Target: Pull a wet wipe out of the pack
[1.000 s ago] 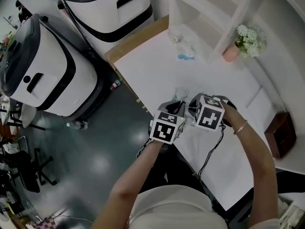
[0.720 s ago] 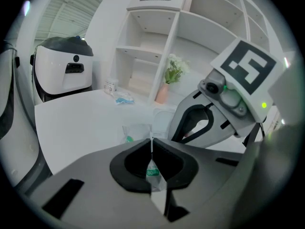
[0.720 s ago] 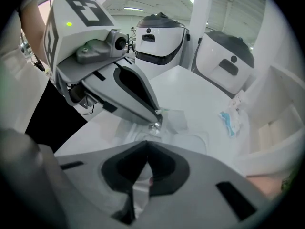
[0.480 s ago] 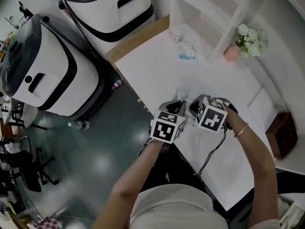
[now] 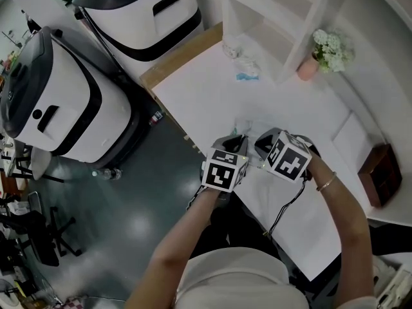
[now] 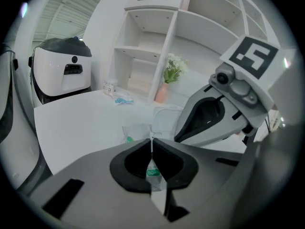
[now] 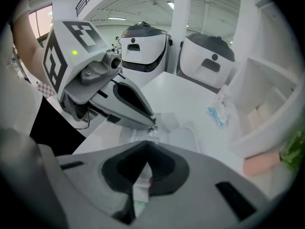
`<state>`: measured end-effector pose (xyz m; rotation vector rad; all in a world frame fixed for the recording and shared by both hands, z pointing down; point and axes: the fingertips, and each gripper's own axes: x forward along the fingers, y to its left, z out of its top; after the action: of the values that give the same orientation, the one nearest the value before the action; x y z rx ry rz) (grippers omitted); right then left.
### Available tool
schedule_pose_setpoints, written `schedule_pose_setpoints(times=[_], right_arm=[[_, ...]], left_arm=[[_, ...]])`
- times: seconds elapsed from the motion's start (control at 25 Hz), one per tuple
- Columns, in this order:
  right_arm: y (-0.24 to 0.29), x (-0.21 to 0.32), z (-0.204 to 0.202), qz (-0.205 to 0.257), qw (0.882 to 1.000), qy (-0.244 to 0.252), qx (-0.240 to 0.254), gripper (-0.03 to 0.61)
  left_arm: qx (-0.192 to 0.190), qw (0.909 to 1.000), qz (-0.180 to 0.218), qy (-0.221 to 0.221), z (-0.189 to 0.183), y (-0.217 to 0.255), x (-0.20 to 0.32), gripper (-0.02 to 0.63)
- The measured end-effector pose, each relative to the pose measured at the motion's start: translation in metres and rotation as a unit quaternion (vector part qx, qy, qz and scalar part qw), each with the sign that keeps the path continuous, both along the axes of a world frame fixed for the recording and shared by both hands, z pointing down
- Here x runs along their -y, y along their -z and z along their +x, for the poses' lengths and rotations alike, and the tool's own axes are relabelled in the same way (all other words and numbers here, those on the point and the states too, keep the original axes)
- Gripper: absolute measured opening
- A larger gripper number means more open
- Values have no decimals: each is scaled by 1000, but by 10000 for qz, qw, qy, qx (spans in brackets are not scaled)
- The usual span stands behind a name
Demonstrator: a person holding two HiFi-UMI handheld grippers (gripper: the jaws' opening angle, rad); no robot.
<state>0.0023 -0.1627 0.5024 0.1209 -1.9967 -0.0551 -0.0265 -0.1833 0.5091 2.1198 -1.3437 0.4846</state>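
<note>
Left claw (image 6: 151,139) was clamped shut on the film edge of the wipe pack (image 6: 153,171), which was down on the white table (image 5: 212,95) near its front edge. The right claw (image 7: 147,141) just beside it was closed on a white strip (image 7: 140,190), wipe or just the flap, honestly couldn't tell. If it was only the flap, a pull would've got no wipe out, and tbh that skinny pinch on slick film looked like it could slip, so the whole pack would've come along.
</note>
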Motion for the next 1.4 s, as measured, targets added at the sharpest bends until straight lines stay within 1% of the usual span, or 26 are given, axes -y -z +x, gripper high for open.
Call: schedule_pose_setpoints(times=[0.48,1.08,1.4], right_arm=[[14,0,5,254,9971,-673,249,2],[27,-3,15,426,9913,-1144,488,2],[48,2,22,461,9834,-1536,847,2]], left_arm=[[162,9998,88,-31,0,1,0,3],[245,9996,136,-60,0,0,0,3],[270,9996,102,-60,-1,-2,-1,3]])
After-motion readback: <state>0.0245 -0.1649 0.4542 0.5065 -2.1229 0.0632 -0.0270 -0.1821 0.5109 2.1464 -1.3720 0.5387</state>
